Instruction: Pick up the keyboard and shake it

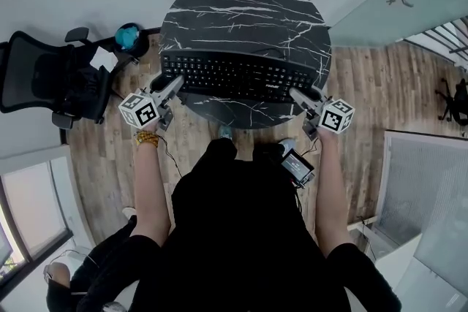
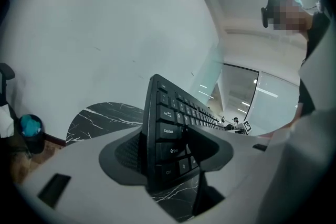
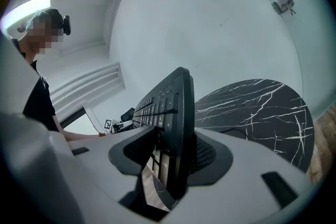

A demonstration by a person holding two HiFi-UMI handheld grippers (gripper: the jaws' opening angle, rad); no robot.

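A black keyboard [image 1: 238, 75] stretches across the near half of the round black marble table [image 1: 241, 4]. My left gripper [image 1: 170, 84] is shut on its left end. In the left gripper view the keyboard [image 2: 176, 128] stands edge-on between the two dark pads [image 2: 126, 152], which press on its top and underside. My right gripper [image 1: 301, 95] is shut on the right end. In the right gripper view the keyboard [image 3: 176, 107] is likewise clamped between the pads [image 3: 212, 155]. Whether the keyboard touches the tabletop I cannot tell.
A black office chair [image 1: 51, 80] stands at the left, with a teal-topped bin [image 1: 128, 35] beside the table. A glass wall [image 1: 395, 4] runs at the back right. A small device [image 1: 298, 166] hangs at the person's waist. Wooden floor [image 1: 365, 84] surrounds the table.
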